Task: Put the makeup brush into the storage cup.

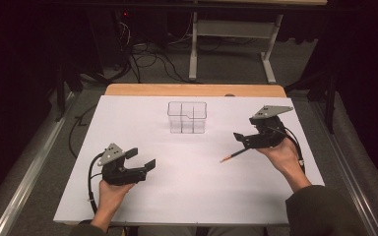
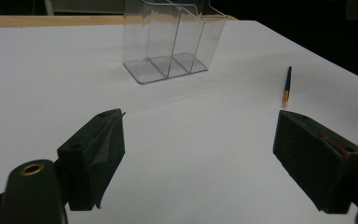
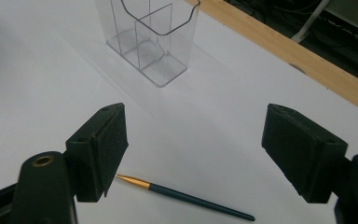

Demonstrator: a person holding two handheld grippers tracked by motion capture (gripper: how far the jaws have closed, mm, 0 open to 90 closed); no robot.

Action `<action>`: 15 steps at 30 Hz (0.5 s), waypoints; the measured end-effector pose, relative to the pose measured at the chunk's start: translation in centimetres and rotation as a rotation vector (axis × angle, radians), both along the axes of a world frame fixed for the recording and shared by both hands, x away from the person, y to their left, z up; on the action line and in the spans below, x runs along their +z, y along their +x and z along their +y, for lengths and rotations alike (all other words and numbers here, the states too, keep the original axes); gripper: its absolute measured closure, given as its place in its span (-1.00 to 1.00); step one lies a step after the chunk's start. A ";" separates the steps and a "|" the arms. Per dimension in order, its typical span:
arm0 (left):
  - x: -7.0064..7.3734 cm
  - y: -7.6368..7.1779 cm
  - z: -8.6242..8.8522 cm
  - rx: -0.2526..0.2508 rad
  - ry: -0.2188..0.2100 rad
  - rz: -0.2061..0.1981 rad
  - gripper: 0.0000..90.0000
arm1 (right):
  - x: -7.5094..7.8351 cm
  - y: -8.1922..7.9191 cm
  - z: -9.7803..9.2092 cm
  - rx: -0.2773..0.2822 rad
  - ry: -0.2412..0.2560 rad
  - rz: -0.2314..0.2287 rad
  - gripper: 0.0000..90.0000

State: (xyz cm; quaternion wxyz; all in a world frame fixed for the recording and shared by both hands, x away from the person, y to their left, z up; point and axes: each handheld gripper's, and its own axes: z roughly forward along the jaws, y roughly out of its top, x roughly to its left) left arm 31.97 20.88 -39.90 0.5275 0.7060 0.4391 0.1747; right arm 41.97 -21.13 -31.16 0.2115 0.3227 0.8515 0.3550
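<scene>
Both my claws hang spread wide with nothing in them. Nearest me, the left claw (image 1: 142, 158) sits low at the near left of the white table (image 1: 187, 191), well apart from everything else. Farther out on the right, my right claw (image 1: 239, 139) hovers just above the thin brush (image 3: 182, 196), which lies flat on the table (gold tip toward the left jaw, dark handle running off between the two). Beyond both, toward the far edge, stands the clear divided holder (image 1: 187, 117), upright, its compartments bare, near the wooden strip (image 1: 195, 90).
</scene>
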 end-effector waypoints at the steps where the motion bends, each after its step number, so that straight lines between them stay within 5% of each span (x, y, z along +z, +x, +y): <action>1: 0.0 0.0 0.0 0.000 0.001 0.000 -0.62 | 0.0 0.1 0.1 0.006 -0.003 0.003 -0.46; 15: 0.0 0.0 0.0 0.002 0.001 0.004 -0.62 | -0.1 1.0 0.6 0.049 -0.069 0.068 -0.45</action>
